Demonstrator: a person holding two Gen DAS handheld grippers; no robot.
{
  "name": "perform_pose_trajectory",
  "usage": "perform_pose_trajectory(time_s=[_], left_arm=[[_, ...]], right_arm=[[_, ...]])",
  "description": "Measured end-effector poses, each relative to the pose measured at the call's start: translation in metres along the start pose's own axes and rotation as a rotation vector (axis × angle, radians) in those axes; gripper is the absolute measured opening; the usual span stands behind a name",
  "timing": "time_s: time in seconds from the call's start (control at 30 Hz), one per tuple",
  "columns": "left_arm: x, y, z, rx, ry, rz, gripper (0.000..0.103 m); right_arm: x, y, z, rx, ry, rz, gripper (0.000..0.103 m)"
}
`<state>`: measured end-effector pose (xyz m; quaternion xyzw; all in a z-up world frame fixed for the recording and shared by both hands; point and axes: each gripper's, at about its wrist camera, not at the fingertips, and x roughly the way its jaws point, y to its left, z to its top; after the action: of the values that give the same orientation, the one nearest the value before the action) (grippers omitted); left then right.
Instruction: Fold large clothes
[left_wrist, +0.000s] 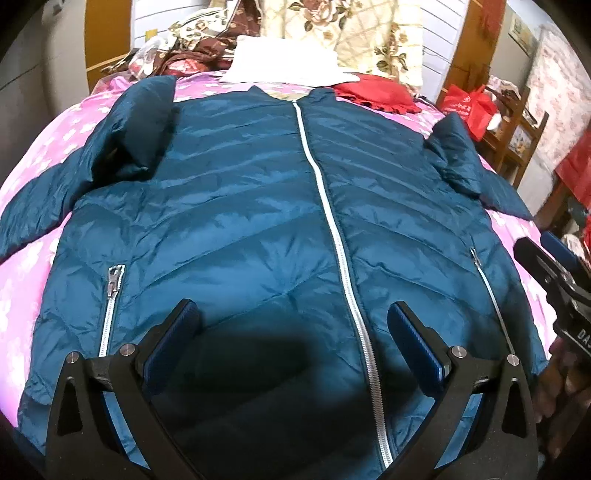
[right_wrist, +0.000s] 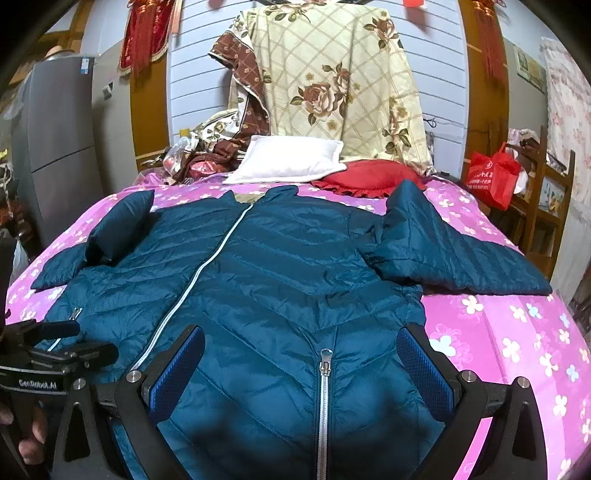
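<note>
Pink floral bed (left_wrist: 22, 302) carries the jacket (left_wrist: 240, 229), spread front-up, collar toward the headboard end, hem at the near edge.

Left wrist view: left gripper (left_wrist: 293, 336) hangs over the hem, jaws apart and empty. The main zipper (left_wrist: 332, 221), the jacket's long axis, runs straight away from the jaws, just right of centre. The left sleeve (left_wrist: 140, 129) lies doubled back at the shoulder.

Right wrist view: right gripper (right_wrist: 301, 362) hangs over the hem near the bed's right edge, jaws apart and empty, straddling the pocket zipper (right_wrist: 323, 398). The right sleeve (right_wrist: 461, 258) extends toward the right edge; this gripper is probably nearer it.
</note>
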<state>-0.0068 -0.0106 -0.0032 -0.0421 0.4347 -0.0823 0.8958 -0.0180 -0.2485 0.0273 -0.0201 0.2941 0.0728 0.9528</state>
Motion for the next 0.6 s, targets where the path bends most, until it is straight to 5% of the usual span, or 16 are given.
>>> perform_pose_trajectory(time_s=[0.43, 0.6], left_arm=[[0.0003, -0.0076, -0.0033, 0.032, -0.031, 0.094, 0.103], [-0.0047, -0.0031, -0.0044, 0.011, -0.065, 0.075, 0.103]], right_arm=[[0.0021, 0.0027, 0.001, -0.003, 0.001, 0.001, 0.103], [0.0013, 0.0022, 0.0009, -0.011, -0.003, -0.002, 0.103]])
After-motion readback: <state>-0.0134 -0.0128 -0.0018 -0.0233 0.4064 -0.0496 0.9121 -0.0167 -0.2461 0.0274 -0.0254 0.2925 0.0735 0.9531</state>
